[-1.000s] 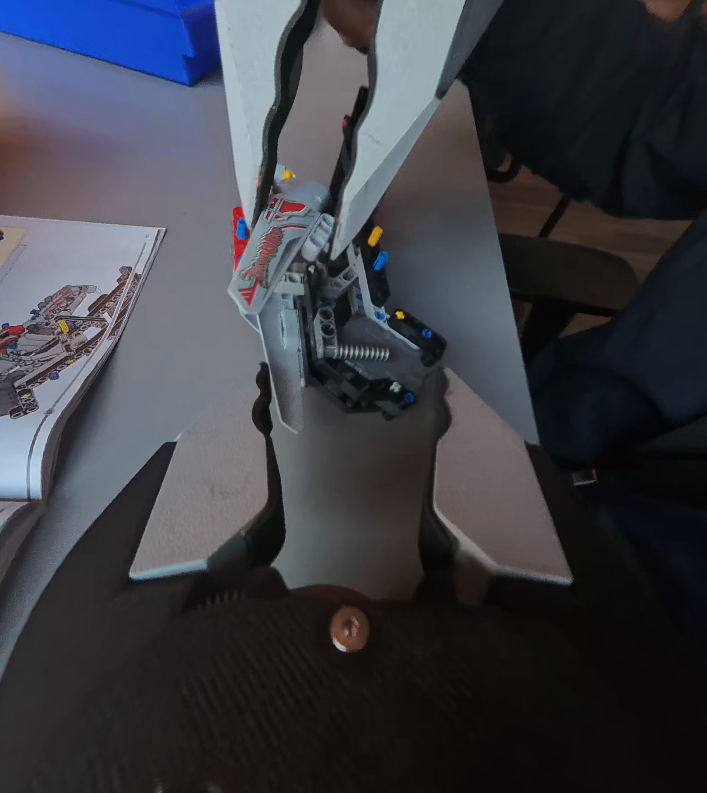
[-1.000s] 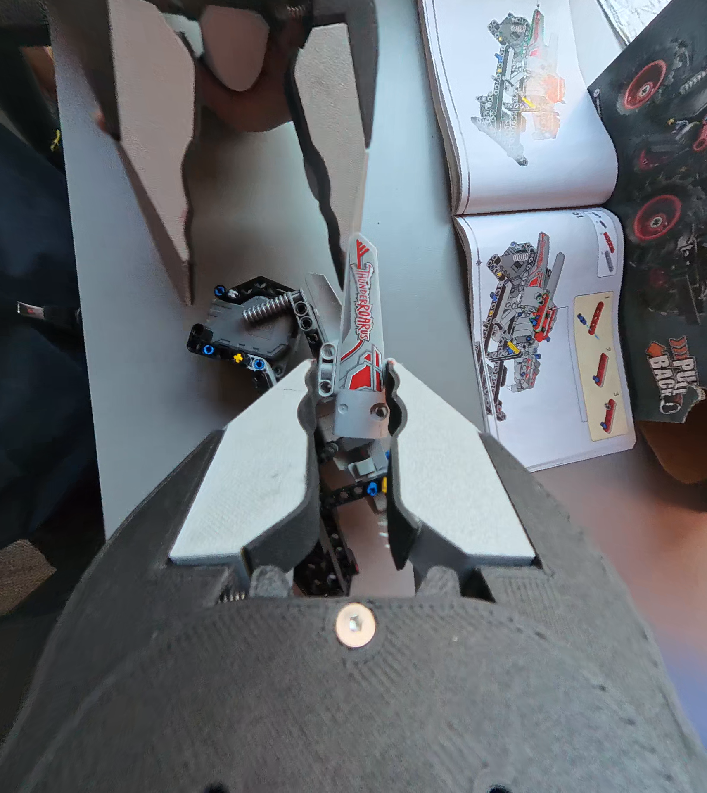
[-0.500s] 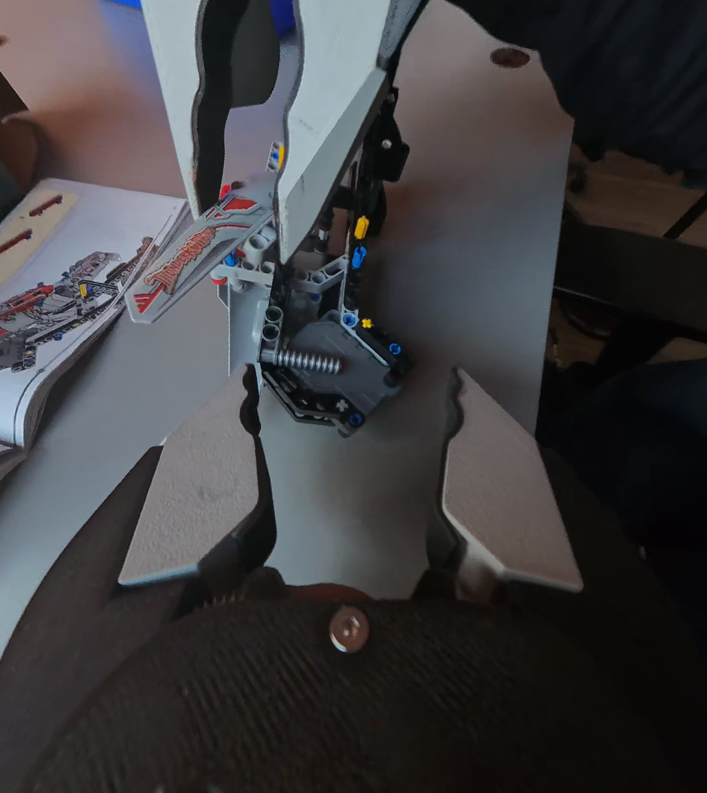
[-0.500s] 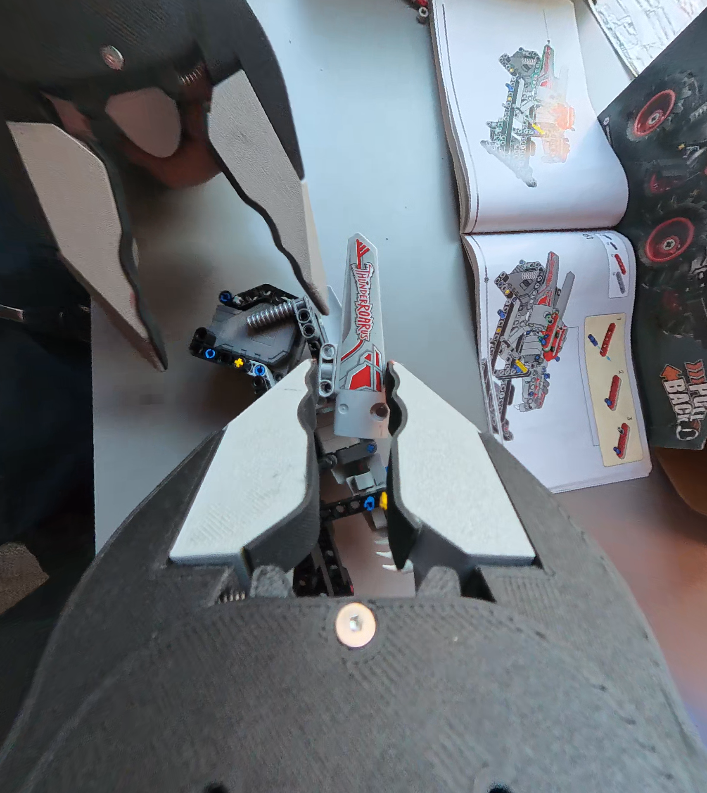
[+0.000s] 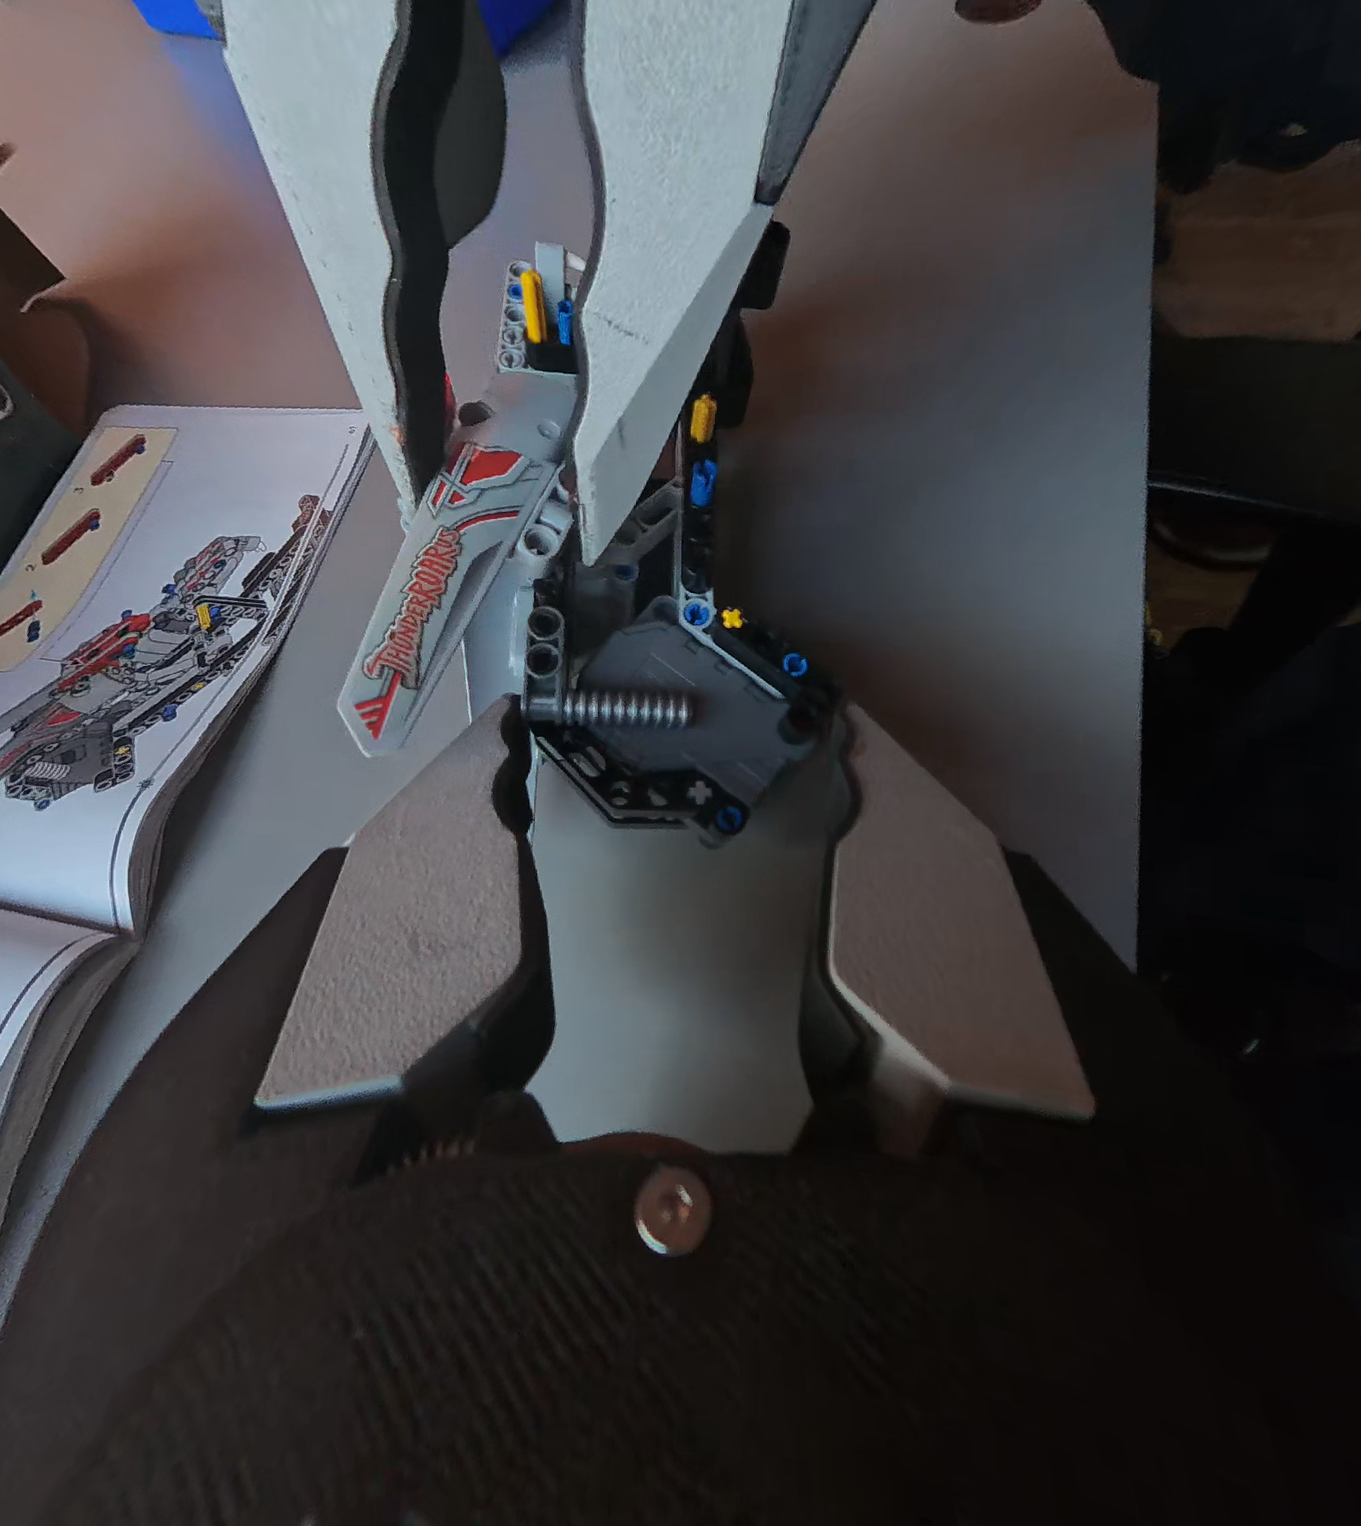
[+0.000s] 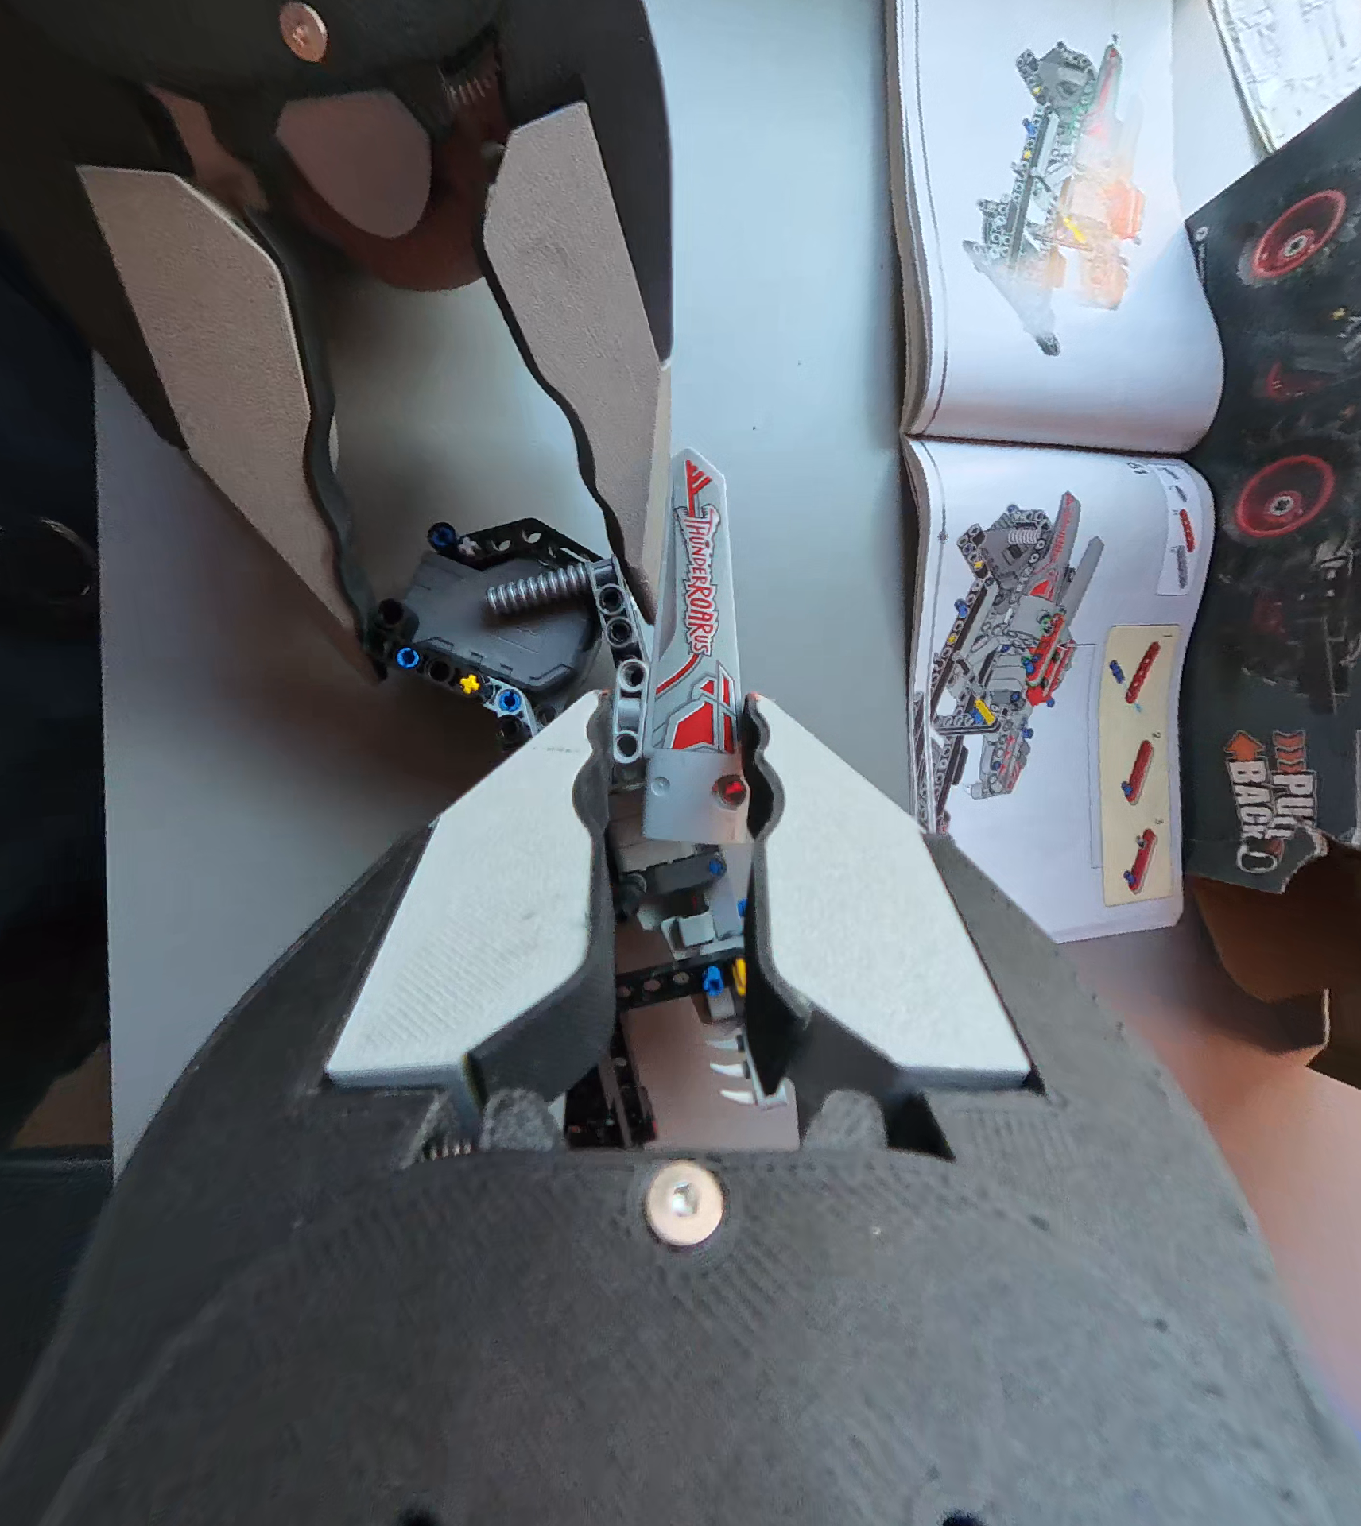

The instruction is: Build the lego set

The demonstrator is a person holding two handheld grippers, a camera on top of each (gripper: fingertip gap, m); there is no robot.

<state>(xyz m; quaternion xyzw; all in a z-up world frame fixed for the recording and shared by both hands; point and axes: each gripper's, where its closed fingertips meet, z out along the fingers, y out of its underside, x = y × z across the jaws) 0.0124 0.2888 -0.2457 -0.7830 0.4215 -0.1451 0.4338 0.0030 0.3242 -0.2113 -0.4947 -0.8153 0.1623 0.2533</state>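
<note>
The part-built lego model has a dark grey motor block (image 5: 661, 727) with a metal spring and a long grey panel (image 5: 429, 611) with red stickers. My right gripper (image 6: 675, 718) is shut on the model at the panel's base (image 6: 694, 776) and holds it over the grey table (image 6: 776, 248). It comes in from the top of the left wrist view (image 5: 504, 512). My left gripper (image 5: 675, 735) is open, its fingertips (image 5: 495, 743) on either side of the motor block. In the right wrist view the left gripper (image 6: 505, 615) straddles the block (image 6: 495, 627) from the far side.
An open instruction booklet (image 6: 1057, 702) lies beside the model, also in the left wrist view (image 5: 82, 661). The dark set box (image 6: 1338, 495) lies beyond it. The table edge (image 5: 1140, 578) runs close to the model, with dark clothing and a chair past it. There is about 5 cm between the tips of the two grippers.
My left gripper has moved in toward the model, and its tips now flank the motor block. The right gripper has kept its hold and tilted the model's panel outward.
</note>
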